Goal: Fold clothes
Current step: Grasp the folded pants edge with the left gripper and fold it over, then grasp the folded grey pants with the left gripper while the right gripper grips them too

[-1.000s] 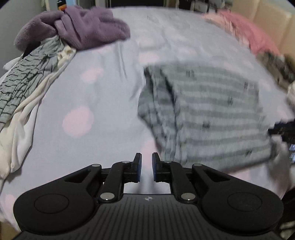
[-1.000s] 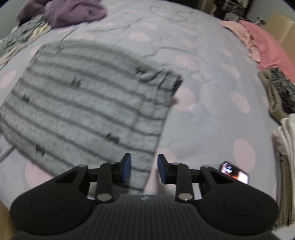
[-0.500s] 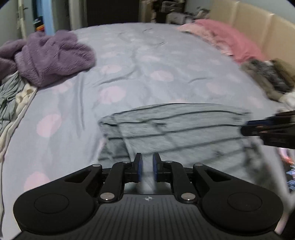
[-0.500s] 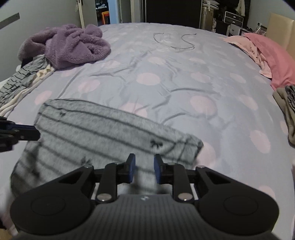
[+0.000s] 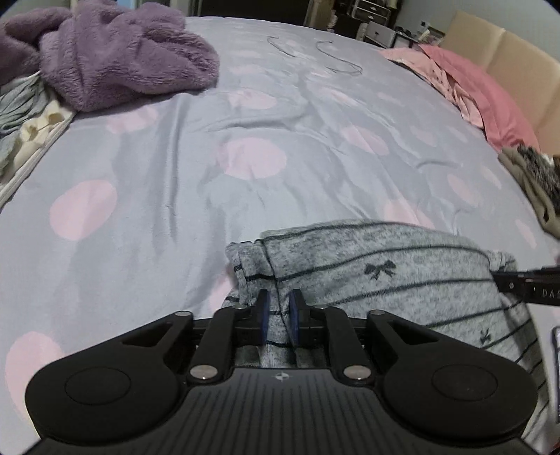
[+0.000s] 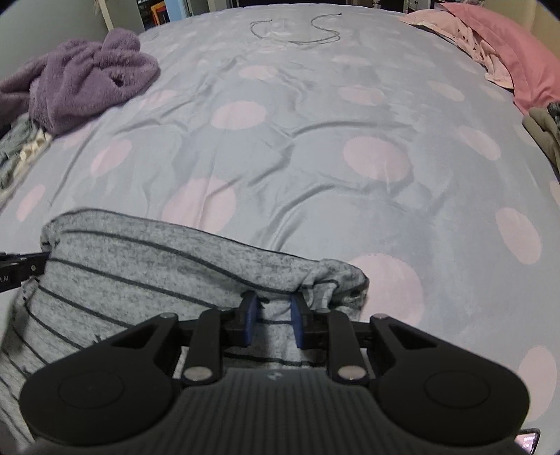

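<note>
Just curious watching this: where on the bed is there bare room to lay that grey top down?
The dotted lilac sheet lies bare ahead of the grey striped knit top, between the fluffy purple robe and pink pillow. Both side edges are crowded with clothes.

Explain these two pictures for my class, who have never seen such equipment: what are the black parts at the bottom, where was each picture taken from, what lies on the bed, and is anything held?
No robot here: a person holds a two-finger gripper in each hand, each carrying a forward-looking camera. One picture looks along the left gripper, the other along the right gripper. Both sit at the near edge of a grey striped garment with fabric between their blue-padded fingers; whether they pinch it firmly is unclear. It lies on a lilac sheet with pink dots. Further off are a purple fleece, pink clothes and a thin cord.
</note>
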Motion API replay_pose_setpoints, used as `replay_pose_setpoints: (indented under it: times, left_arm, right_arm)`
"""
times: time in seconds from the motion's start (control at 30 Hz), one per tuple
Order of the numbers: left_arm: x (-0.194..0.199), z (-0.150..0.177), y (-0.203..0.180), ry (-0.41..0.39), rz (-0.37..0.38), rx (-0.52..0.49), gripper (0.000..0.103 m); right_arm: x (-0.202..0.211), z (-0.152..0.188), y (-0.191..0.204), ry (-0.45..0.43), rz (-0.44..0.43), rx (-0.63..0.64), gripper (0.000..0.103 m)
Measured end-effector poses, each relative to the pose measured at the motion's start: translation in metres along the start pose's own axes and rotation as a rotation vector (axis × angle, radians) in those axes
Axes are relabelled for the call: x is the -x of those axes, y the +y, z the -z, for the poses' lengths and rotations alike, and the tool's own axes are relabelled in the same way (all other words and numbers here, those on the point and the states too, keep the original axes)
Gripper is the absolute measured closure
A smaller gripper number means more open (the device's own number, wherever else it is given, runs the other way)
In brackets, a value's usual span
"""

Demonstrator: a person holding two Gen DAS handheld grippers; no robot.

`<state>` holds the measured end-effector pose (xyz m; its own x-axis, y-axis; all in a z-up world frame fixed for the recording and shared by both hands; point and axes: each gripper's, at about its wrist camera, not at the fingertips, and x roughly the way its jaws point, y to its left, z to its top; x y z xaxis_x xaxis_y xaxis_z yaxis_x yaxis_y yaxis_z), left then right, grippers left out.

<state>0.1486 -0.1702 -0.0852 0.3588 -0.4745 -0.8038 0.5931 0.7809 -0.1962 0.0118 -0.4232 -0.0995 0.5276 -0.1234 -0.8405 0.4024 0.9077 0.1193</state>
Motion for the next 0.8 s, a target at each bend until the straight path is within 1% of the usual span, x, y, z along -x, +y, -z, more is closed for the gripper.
replay_pose_setpoints:
  times: [0.03,0.07,0.1,0.13,0.17,0.2,0.23,0.3,0.37,0.47,0.53,0.6,0.63,0.77,0.8]
  left_arm:
    - [0.008,-0.001,0.003,-0.014,-0.012,0.011,0.062]
    - [0.016,0.0,0.005,-0.039,-0.024,0.02,0.052]
    - [0.025,0.001,0.008,-0.065,-0.036,0.03,0.043]
    - [0.026,0.003,0.011,-0.067,-0.027,0.047,0.039]
    - [0.025,0.005,0.014,-0.061,-0.011,0.065,0.037]
    - [0.024,0.008,0.017,-0.054,0.004,0.084,0.031]
    - [0.023,0.01,0.02,-0.048,0.019,0.103,0.03]
    - [0.021,0.015,0.027,-0.035,0.05,0.141,0.03]
    - [0.018,0.02,0.033,-0.022,0.081,0.178,0.03]
    - [0.015,0.027,0.042,-0.003,0.128,0.234,0.03]
    - [0.013,0.032,0.048,0.01,0.159,0.272,0.024]
    - [0.011,0.037,0.054,0.022,0.19,0.309,0.024]
    - [0.007,0.038,0.053,0.025,0.215,0.323,0.024]
    - [-0.011,0.034,0.051,0.041,0.343,0.384,0.024]
    - [-0.015,0.034,0.053,0.043,0.379,0.413,0.023]
  right_arm:
    - [0.006,0.0,-0.004,-0.011,-0.012,-0.015,0.076]
    - [0.013,-0.001,-0.008,-0.027,-0.024,-0.035,0.066]
    - [0.02,-0.001,-0.014,-0.046,-0.035,-0.057,0.052]
    - [0.027,0.0,-0.019,-0.067,-0.043,-0.082,0.047]
    - [0.033,0.0,-0.025,-0.083,-0.049,-0.105,0.038]
    - [0.036,0.002,-0.031,-0.09,-0.053,-0.127,0.03]
    - [0.038,0.004,-0.037,-0.09,-0.059,-0.151,0.027]
    - [0.035,0.011,-0.05,-0.069,-0.087,-0.212,0.013]
    - [0.027,0.019,-0.062,-0.021,-0.128,-0.289,0.012]
    - [0.016,0.03,-0.071,0.035,-0.164,-0.365,0.012]
    - [0.01,0.035,-0.072,0.06,-0.186,-0.386,0.011]
    - [0.007,0.036,-0.069,0.06,-0.197,-0.38,0.01]
    - [0.005,0.035,-0.067,0.059,-0.21,-0.379,0.01]
    - [-0.003,0.031,-0.06,0.067,-0.312,-0.407,0.01]
    - [-0.005,0.03,-0.059,0.073,-0.328,-0.411,0.01]
